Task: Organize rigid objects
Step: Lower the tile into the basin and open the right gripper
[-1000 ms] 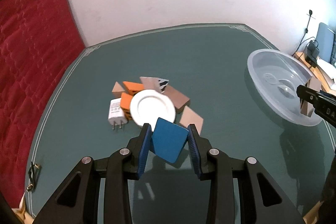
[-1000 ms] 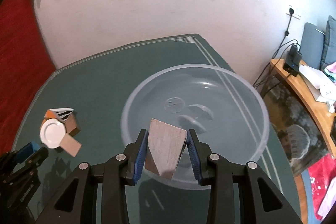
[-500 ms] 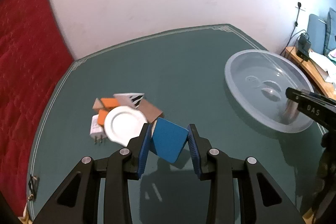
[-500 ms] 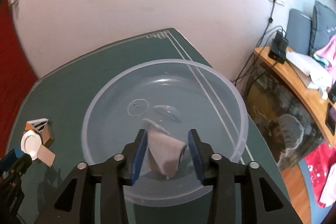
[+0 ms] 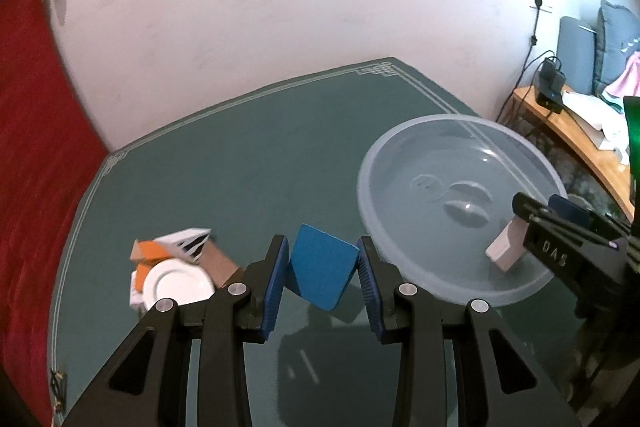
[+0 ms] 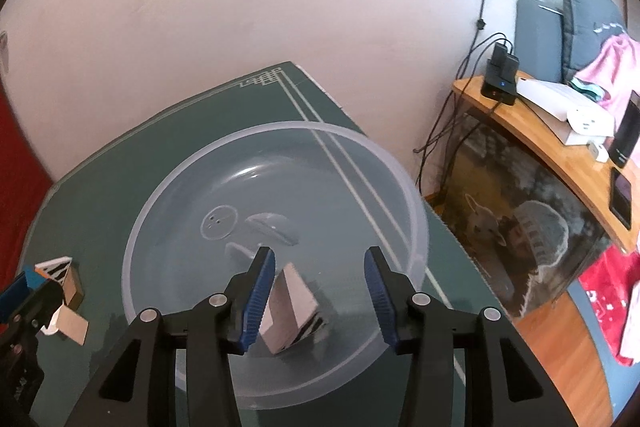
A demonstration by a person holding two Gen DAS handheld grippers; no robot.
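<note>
Blue block point(image 5: 322, 277) is pinched corner-up between the blue pads of the left gripper point(image 5: 322, 281), jaws closed on its sides, held above the green desk point(image 5: 240, 163) just left of the bowl point(image 5: 460, 123).

Right gripper point(image 6: 319, 297) sits over the near part of the clear plastic bowl point(image 6: 280, 131), jaws spread wide, nothing gripped. Grey wedge point(image 6: 290, 307) lies inside the bowl on its floor near the front wall, close against the left pad; can't tell if it touches. Right pad is well apart from it. From the left wrist view the same wedge point(image 5: 506, 249) shows pale in the bowl's near-right area, partly behind the right gripper point(image 5: 560, 227).

Remaining pile sits on the desk left of the left gripper: white plate point(image 5: 178, 285) on top, orange pieces point(image 5: 150, 251) and a white charger point(image 5: 136, 297) mostly hidden under and behind it, striped black-and-white wedge point(image 5: 186, 241) behind, brown block point(image 5: 220, 263) to the plate's right. All touching or overlapping. Right wrist view shows part of that pile at far left: striped wedge point(image 6: 54, 267) on the brown block point(image 6: 74, 287), plus a tan tile point(image 6: 74, 325) lying flat nearer the camera, behind the left gripper point(image 6: 20, 301).

Bowl sits on the desk's right side, near the edge. Wooden side table point(image 6: 560, 147) with chargers and cables stands past the desk on the right.
</note>
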